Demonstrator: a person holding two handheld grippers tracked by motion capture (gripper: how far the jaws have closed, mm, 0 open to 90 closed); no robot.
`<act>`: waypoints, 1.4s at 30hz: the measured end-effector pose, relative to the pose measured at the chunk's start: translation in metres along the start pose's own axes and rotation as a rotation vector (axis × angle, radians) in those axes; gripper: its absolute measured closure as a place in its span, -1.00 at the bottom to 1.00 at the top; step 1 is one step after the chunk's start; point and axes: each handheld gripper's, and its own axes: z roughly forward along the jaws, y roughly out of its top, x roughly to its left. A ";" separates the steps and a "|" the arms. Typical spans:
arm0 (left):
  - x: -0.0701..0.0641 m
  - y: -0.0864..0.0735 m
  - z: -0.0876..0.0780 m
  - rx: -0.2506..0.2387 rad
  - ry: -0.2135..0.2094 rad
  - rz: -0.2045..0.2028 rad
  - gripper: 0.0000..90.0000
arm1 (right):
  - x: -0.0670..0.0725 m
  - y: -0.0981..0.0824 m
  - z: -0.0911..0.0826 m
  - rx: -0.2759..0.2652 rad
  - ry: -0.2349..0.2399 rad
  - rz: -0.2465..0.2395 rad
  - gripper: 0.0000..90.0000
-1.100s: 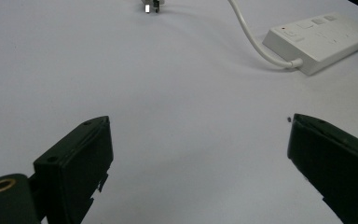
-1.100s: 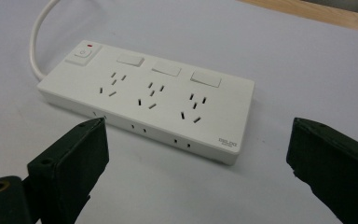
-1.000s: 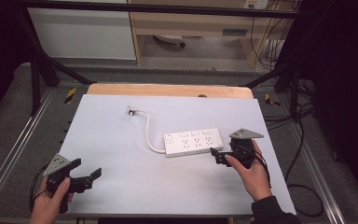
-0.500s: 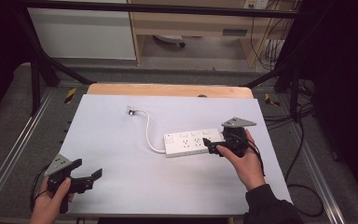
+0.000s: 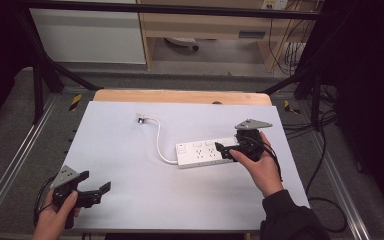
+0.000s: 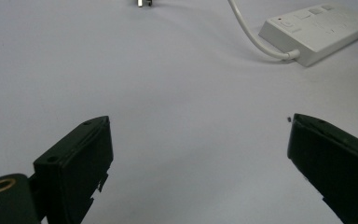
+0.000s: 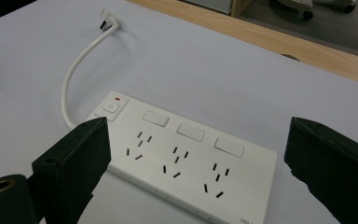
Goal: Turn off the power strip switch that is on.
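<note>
A white counter (image 5: 130, 165) with a wooden strip along its far edge stands inside a dark metal frame, with grey floor around it and cables trailing on the right. In the high view a white power strip (image 5: 200, 153) lies right of the counter's middle, slightly angled, its switch end toward the centre. A white cord (image 5: 159, 140) curves from that end up and left to a plug (image 5: 141, 118) lying on the counter toward the far left.

The right gripper (image 5: 223, 149) is held by the right hand (image 5: 257, 167) at the power strip's right end, its jaws pointing left over the strip. In the right gripper view the jaws stand wide apart with nothing between them, and below them the strip shows three socket groups, three blank rectangular panels and a switch (image 7: 110, 108) with a red mark beside it. Whether the jaws touch the strip cannot be told.

The left gripper (image 5: 97, 191) is held by the left hand (image 5: 55, 217) at the near left corner of the counter, well apart from the strip. In the left gripper view its jaws are spread wide over bare white surface, with the strip's switch end and cord farther off at upper right.
</note>
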 end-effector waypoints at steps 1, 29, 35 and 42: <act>0.000 0.000 0.000 0.001 0.000 0.000 -0.85 | 0.000 0.001 0.001 -0.001 0.004 -0.004 -0.82; -0.002 -0.001 0.002 0.019 -0.006 0.022 -0.85 | 0.013 0.030 0.025 -0.064 0.048 -0.097 0.37; -0.002 -0.001 0.003 0.020 -0.008 0.022 -0.85 | 0.010 0.032 0.031 -0.080 0.054 -0.075 0.64; -0.003 -0.002 0.003 0.025 -0.011 0.027 -0.85 | 0.008 0.033 0.038 -0.093 0.046 -0.075 0.80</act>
